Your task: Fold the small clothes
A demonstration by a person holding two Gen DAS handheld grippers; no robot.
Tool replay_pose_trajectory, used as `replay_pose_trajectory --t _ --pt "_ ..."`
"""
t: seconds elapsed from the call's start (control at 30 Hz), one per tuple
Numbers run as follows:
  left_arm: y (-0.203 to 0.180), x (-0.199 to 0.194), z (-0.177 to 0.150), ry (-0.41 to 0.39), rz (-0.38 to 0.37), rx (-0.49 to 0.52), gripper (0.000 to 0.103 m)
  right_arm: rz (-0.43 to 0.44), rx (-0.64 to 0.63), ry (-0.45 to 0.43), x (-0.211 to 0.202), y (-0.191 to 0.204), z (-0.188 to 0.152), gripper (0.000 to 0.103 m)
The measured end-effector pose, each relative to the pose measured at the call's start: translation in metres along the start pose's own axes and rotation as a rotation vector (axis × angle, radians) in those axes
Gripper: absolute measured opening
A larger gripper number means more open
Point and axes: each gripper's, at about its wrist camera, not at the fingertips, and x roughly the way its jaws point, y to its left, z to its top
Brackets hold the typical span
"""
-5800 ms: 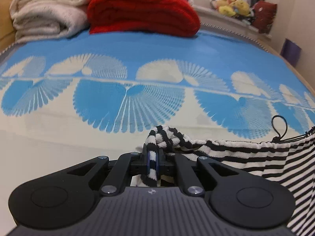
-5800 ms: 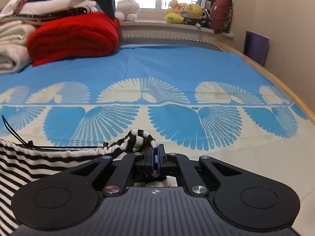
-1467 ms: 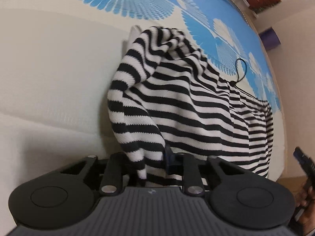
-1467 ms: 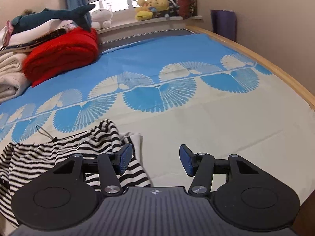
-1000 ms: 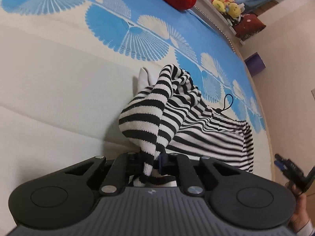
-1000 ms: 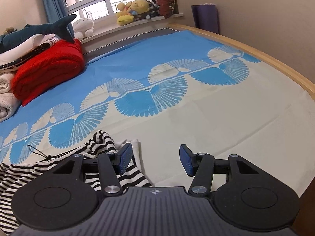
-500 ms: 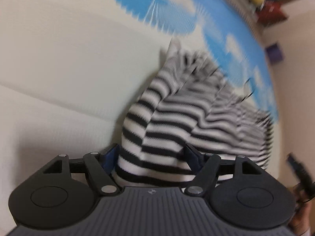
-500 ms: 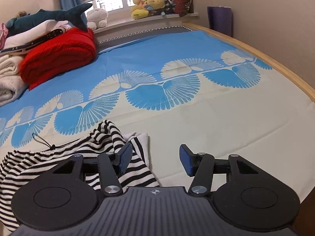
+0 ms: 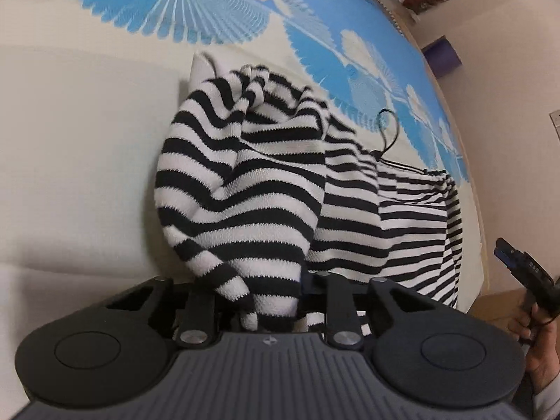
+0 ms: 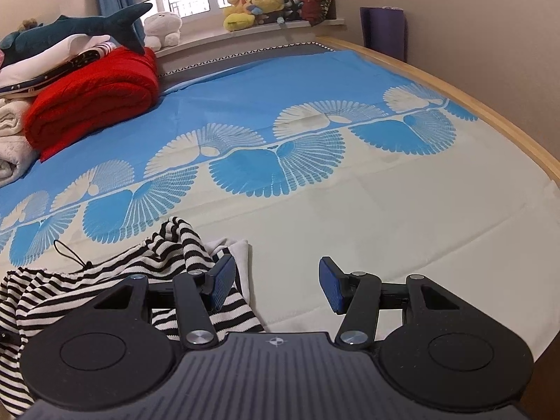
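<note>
My left hand-held gripper [image 9: 271, 301] just closing on striped knit garment [image 9: 266, 189], fabric bunched between jaws. Right hand-held gripper [image 10: 276, 285] half open, empty. Confirm pinch catches single edge before carrying fold across bed [image 10: 385, 217].

A bedroom in a home.
A bed [image 10: 437, 217] with a wooden rim fills the room, spread with a blue-and-cream fan-patterned sheet [image 10: 280, 105]; folded blankets [image 10: 91, 101] and a plush shark [image 10: 70, 33] are piled at its far left corner, and soft toys [image 10: 259, 7] line the windowsill [image 10: 245, 33] beyond its far end.

Both wrist views look down close over the bed [image 10: 350, 210], sharing the striped garment [image 9: 262, 175].
</note>
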Motion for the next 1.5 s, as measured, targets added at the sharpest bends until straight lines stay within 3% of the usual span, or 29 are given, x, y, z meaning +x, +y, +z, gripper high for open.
replay_pose_trajectory --t 0.13,0.27,0.47,0.7,0.8,1.03,1.23,1.4,1.47,1.5 --pt "-0.005 -0.035 -0.005 -0.087 -0.012 -0.003 0.021 0.007 0.017 -0.008 -0.001 0.006 0.001 0.055" --pt "-0.011 -0.074 -0.011 -0.162 0.071 -0.033 0.020 0.036 0.039 -0.015 -0.003 0.011 0.001 0.055" --pt "-0.021 -0.107 -0.035 -0.126 0.310 -0.003 0.021 0.073 0.022 -0.026 -0.012 0.014 0.000 0.055" --pt "-0.028 -0.117 -0.048 -0.181 0.372 0.002 0.021 0.102 0.096 -0.022 -0.017 0.001 0.001 0.055" --pt "-0.033 -0.100 -0.036 -0.126 0.429 -0.021 0.021 0.088 0.046 -0.021 -0.011 0.007 0.001 0.055" --pt "-0.095 -0.072 -0.008 -0.123 0.389 0.070 0.020 0.056 -0.147 -0.032 -0.001 0.024 0.000 0.055" --pt "-0.187 -0.016 0.002 -0.100 0.332 0.179 0.015 0.030 -0.118 -0.046 -0.004 0.015 0.002 0.055" --pt "-0.271 0.046 -0.008 -0.089 0.238 0.239 0.014 0.007 -0.128 -0.057 -0.012 0.011 -0.002 0.055" --pt "-0.299 0.068 -0.014 -0.082 0.226 0.270 0.021 0.003 -0.121 -0.057 -0.017 0.009 -0.002 0.055" --pt "-0.309 0.076 -0.016 -0.067 0.195 0.273 0.035 0.005 -0.111 -0.056 -0.019 0.007 -0.002 0.055"
